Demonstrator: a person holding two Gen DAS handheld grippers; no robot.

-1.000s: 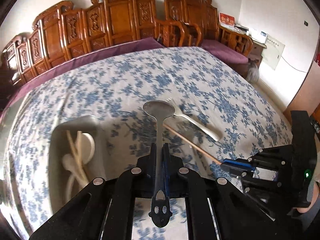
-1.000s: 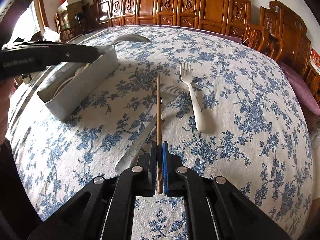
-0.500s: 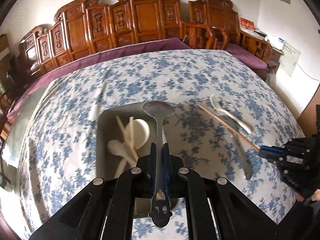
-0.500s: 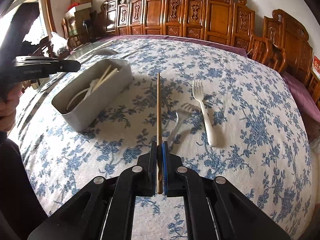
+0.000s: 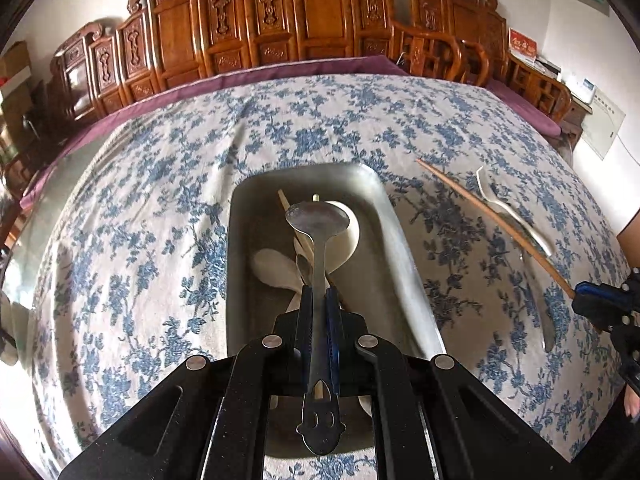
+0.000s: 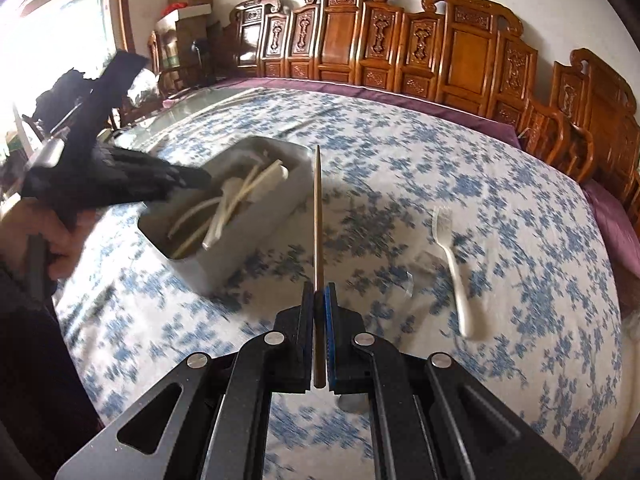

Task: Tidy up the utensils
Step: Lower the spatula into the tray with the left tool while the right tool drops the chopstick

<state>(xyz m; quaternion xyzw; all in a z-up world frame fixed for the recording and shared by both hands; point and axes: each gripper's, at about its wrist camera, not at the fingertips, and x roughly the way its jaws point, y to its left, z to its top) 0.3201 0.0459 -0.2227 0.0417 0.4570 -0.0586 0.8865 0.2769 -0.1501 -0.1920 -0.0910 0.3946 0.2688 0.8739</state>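
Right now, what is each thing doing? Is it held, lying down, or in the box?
Left gripper: shut on the metal spoon.
Metal spoon: held above the grey tray.
Right gripper: shut on the wooden chopstick.
Wooden chopstick: held, lifted off the tablecloth.
Grey tray: holds white utensils and chopsticks.
White plastic fork: lying loose on the tablecloth.
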